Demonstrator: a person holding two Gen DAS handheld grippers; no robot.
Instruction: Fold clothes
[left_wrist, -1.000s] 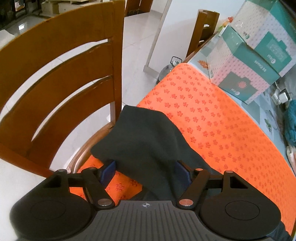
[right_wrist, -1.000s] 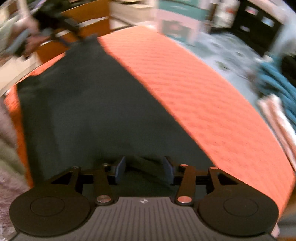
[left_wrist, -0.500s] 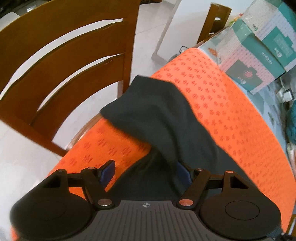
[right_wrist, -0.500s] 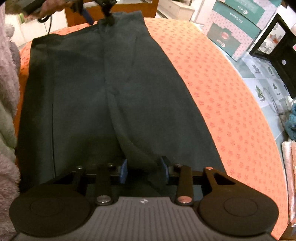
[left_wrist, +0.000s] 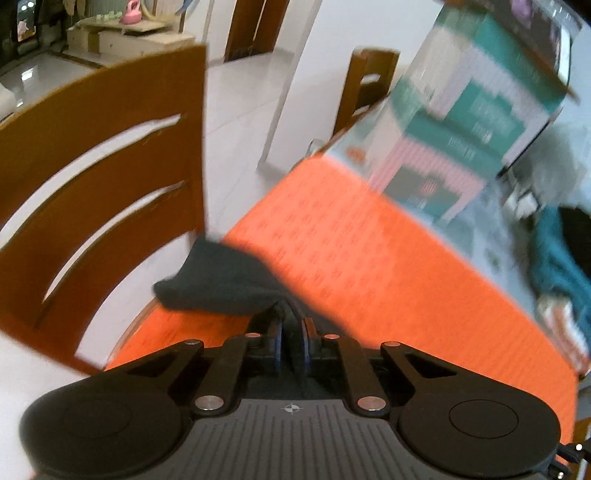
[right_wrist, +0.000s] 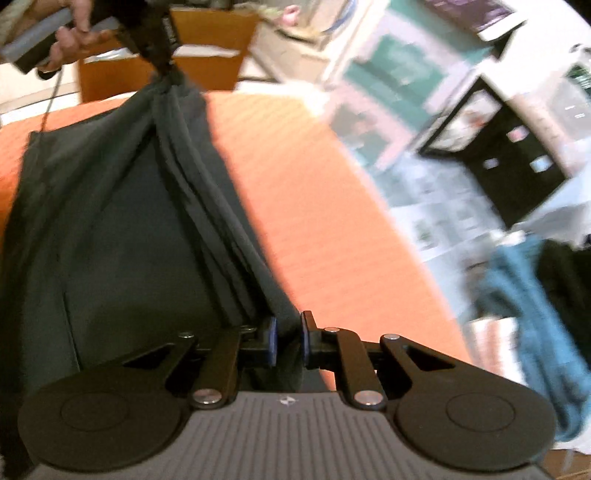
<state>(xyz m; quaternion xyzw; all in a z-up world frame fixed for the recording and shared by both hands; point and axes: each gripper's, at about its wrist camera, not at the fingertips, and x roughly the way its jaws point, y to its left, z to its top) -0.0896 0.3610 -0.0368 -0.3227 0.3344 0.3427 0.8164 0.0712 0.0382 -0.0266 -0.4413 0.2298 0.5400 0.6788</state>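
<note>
An orange mat (left_wrist: 369, 258) with a small repeated print covers the table, running from the lower left to the right edge of the left wrist view. On it lies the dark garment (right_wrist: 122, 240), filling the left half of the right wrist view. The left gripper (left_wrist: 291, 343) is clenched on one end of the garment, whose loose corner hangs just above the mat at lower centre. The right gripper (right_wrist: 287, 341) is clamped on the other end; between the two the cloth is lifted into a taut pleated ridge, while the rest lies flat on the mat. In the upper left of the right wrist view a hand (right_wrist: 68, 40) holds the left gripper's handle.

A wooden chair (left_wrist: 99, 177) stands at the left of the left wrist view on a pale tiled floor (left_wrist: 240, 96). Teal and pink boxes (left_wrist: 472, 129) are stacked at upper right, blurred. Teal cloth (right_wrist: 528, 314) lies at the right edge, beyond the mat.
</note>
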